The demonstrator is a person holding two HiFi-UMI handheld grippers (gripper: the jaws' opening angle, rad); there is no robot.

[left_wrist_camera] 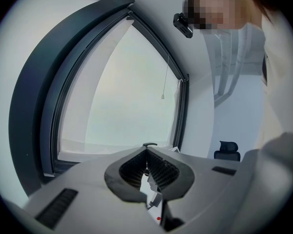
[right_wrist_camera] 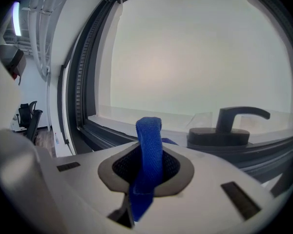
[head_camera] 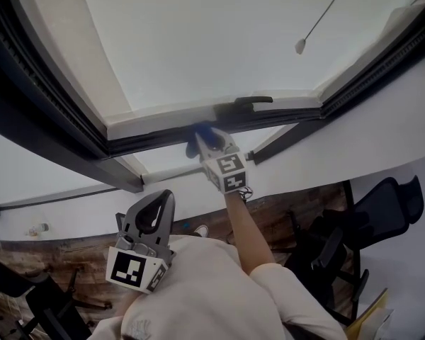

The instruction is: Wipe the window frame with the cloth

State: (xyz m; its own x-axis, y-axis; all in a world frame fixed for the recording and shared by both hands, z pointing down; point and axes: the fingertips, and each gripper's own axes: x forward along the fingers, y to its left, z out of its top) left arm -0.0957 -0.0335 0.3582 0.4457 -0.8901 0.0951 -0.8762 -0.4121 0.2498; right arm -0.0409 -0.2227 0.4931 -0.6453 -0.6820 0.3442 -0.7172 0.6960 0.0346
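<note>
One gripper view shows cloth [right_wrist_camera: 149, 150] clamped.

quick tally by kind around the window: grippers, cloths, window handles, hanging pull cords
grippers: 2 (left gripper, right gripper)
blue cloth: 1
window handle: 1
pull cord: 1
total: 5
</note>
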